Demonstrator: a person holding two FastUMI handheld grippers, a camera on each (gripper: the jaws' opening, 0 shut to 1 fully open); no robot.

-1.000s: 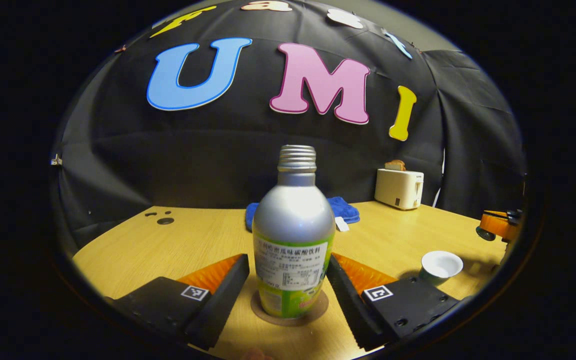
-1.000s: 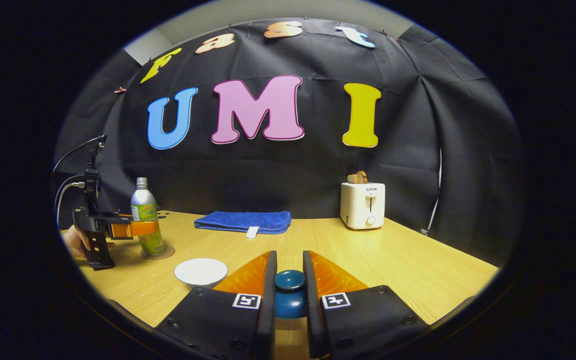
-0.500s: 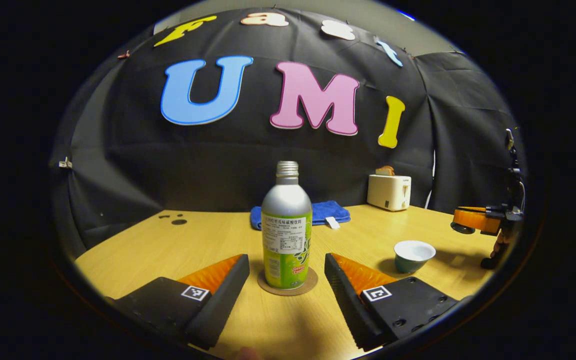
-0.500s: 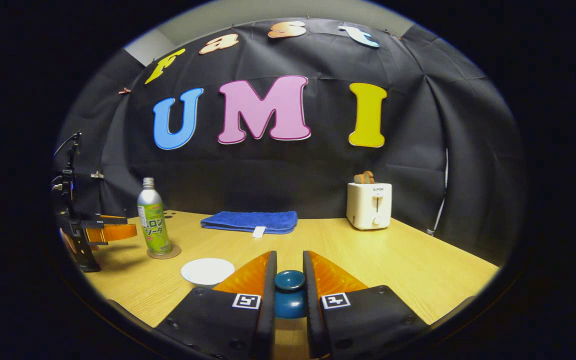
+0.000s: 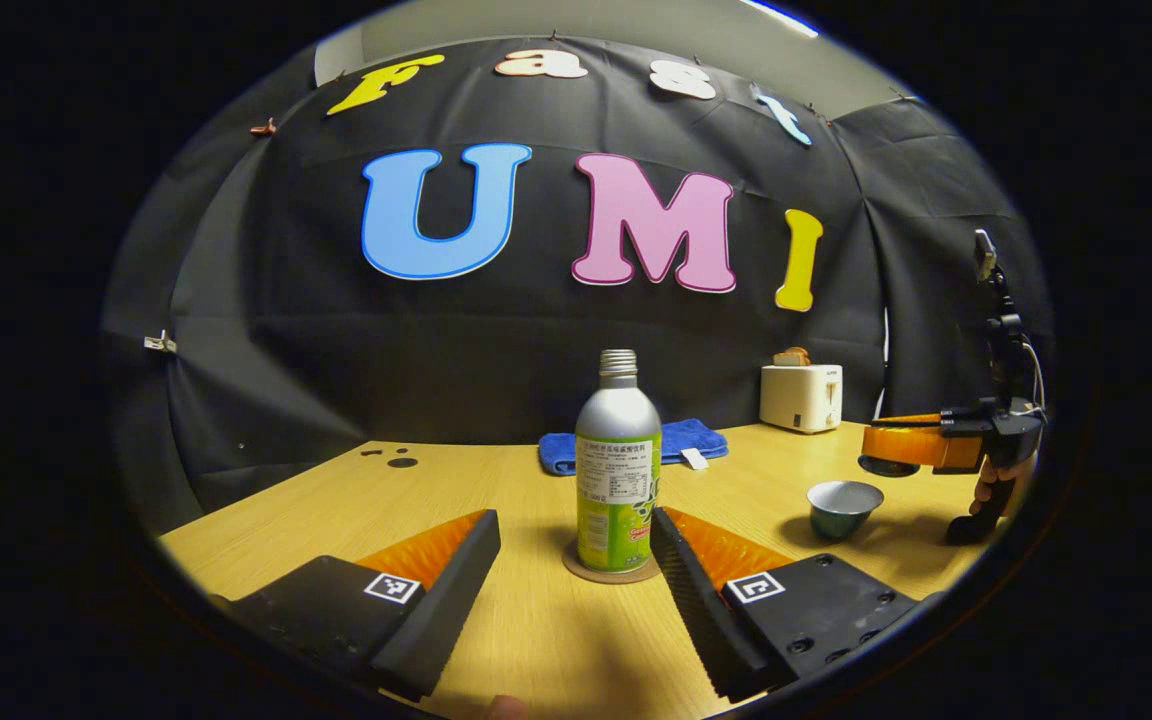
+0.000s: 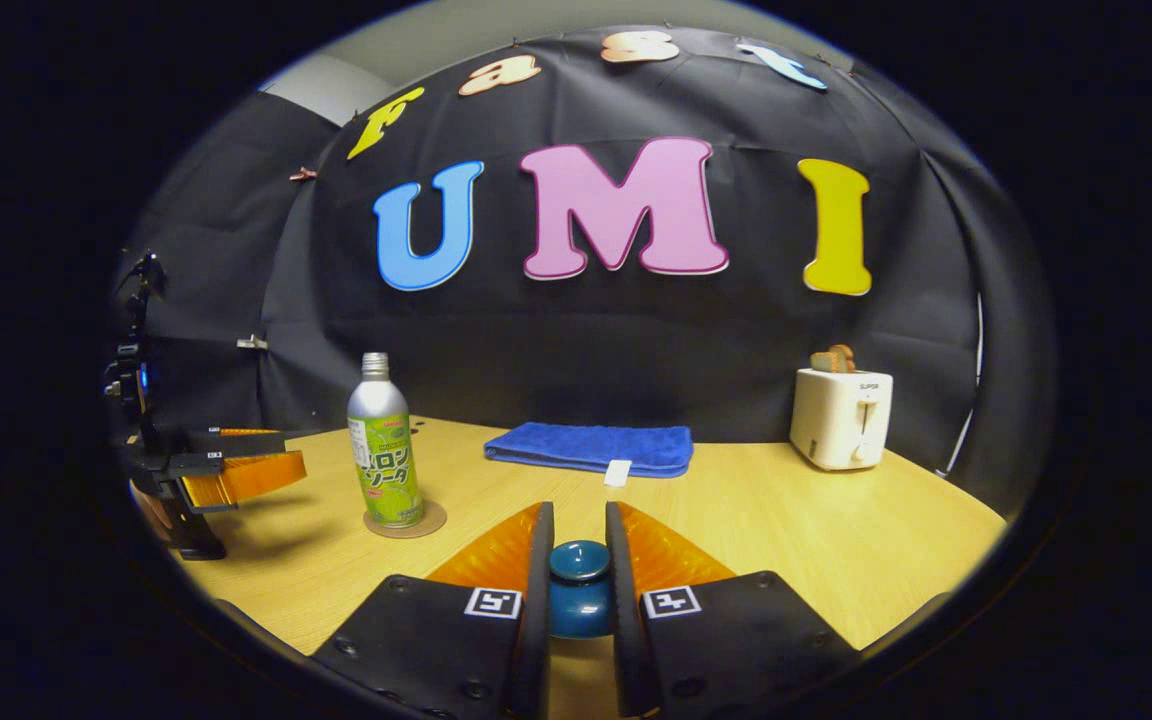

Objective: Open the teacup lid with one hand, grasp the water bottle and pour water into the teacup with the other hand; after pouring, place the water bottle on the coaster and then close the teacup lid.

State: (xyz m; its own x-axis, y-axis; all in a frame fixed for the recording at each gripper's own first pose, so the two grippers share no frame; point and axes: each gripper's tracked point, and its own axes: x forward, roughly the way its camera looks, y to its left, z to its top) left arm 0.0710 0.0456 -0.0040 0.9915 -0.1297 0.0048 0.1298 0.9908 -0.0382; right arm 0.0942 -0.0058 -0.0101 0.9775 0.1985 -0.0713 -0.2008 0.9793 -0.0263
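Teacup lid [image 6: 579,588] sits pinched by its knob between the right gripper [image 6: 577,560] fingers, bottom center of the right gripper view. Left gripper [image 5: 576,535] is spread wide with nothing in it, bottle free between and beyond its fingers. Water bottle [image 5: 618,462] stands upright on the coaster [image 5: 612,572], center frame. Open teacup [image 5: 843,506] is lower right in the left gripper view, with the lid hanging above and beside it. Risk imo: the lid comes down off-center and tips the cup, or clips the rim. Table [image 6: 836,540] has loads of open room on the right, toaster [image 6: 841,417] and blue towel [image 6: 591,447] well back.
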